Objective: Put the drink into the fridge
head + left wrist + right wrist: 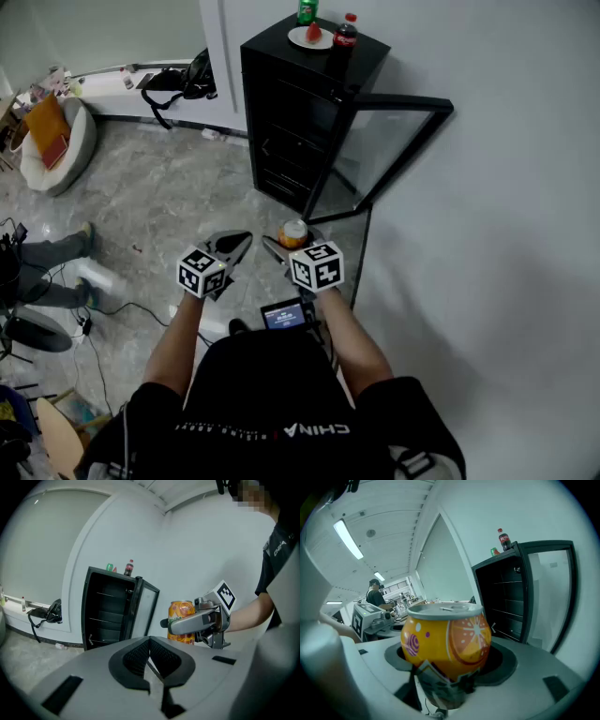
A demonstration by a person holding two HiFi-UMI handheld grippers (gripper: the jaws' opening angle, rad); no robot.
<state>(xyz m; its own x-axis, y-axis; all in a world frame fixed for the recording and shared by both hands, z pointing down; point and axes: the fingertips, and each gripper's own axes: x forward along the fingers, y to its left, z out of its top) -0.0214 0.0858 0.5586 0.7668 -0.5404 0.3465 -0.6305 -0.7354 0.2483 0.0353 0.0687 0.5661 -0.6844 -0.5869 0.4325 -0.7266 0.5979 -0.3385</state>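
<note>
Grey marble-look floor, white walls; beanbag seat far L; low white ledge along back wall; strip light overhead.

Grey marble-look floor carries black fridge w/ door open, grey beanbag at far left & loose cables; fridge top holds white plate, green can, cola bottle.

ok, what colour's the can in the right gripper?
Orange metal drink can, orange-slice print, purple swirl; clearest in right gripper view.

A cola bottle, green can and perhaps a plate stand together.
</note>
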